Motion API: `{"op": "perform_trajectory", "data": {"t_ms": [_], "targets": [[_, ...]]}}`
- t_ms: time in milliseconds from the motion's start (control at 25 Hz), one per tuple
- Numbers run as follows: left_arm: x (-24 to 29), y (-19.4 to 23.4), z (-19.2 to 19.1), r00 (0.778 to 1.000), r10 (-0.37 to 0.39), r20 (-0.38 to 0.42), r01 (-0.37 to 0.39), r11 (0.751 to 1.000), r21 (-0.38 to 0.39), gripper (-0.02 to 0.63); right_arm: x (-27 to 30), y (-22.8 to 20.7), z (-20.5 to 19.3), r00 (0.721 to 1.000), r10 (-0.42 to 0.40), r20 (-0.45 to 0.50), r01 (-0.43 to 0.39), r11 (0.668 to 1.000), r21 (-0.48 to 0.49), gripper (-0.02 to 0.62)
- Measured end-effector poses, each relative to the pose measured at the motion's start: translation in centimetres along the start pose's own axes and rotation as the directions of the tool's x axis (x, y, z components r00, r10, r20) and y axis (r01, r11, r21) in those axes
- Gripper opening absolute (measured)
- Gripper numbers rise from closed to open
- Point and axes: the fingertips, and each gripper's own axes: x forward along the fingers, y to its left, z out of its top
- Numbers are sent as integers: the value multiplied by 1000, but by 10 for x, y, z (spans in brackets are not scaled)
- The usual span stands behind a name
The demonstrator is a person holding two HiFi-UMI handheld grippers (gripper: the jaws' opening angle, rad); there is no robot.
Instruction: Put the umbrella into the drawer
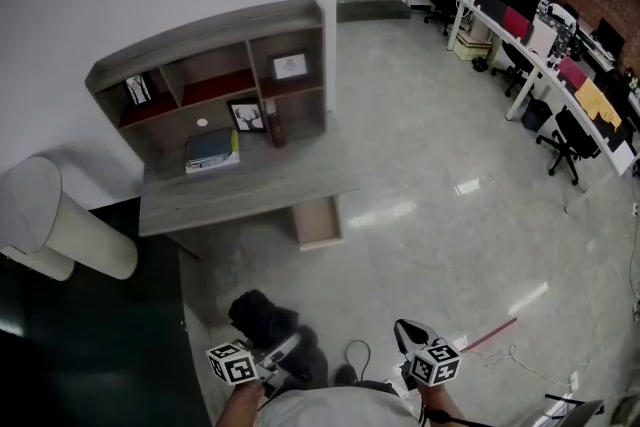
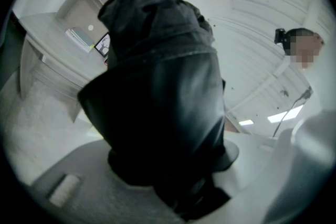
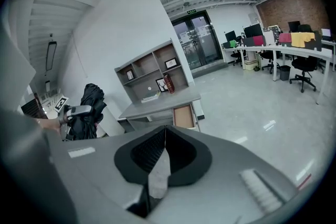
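A black folded umbrella (image 1: 262, 315) sticks out ahead of my left gripper (image 1: 283, 347), whose jaws are shut on its lower end. It fills the left gripper view as a dark bundle (image 2: 157, 102) and hides the jaw tips. The right gripper view shows the umbrella (image 3: 90, 107) in the left gripper (image 3: 73, 111), off to the left. My right gripper (image 1: 408, 331) is held low at the right, its jaws (image 3: 164, 131) shut with nothing between them. Some way ahead, the wooden drawer (image 1: 318, 223) hangs open under the grey desk (image 1: 250, 190); the open drawer (image 3: 184, 116) looks empty.
A shelf unit (image 1: 215, 75) on the desk holds picture frames, books and a red bottle. A white rounded cushion (image 1: 60, 225) and a dark area of floor (image 1: 90, 335) lie at the left. Office desks with chairs (image 1: 540, 45) line the far right. A red strip (image 1: 490, 335) lies on the floor.
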Motion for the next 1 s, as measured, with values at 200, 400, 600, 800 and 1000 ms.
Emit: {"op": "perform_trajectory", "data": {"t_ms": [200, 400, 600, 800, 1000], "targets": [[5, 31, 33, 1000, 1, -27, -1, 1000, -4, 229, 37, 2, 17, 1000, -19, -9, 19, 1000, 17, 6], [9, 61, 65, 999, -4, -52, 4, 1000, -2, 229, 72, 9, 31, 999, -42, -22, 42, 999, 23, 6], [8, 90, 91, 997, -21, -73, 21, 1000, -2, 229, 103, 18, 46, 997, -69, -18, 70, 997, 17, 6], [5, 110, 113, 996, -37, -82, 36, 999, -6, 229, 126, 26, 58, 996, -91, -3, 91, 996, 24, 6], [4, 121, 126, 994, -45, -98, 46, 999, 6, 229, 139, 33, 68, 995, -100, 12, 99, 995, 24, 6]]}}
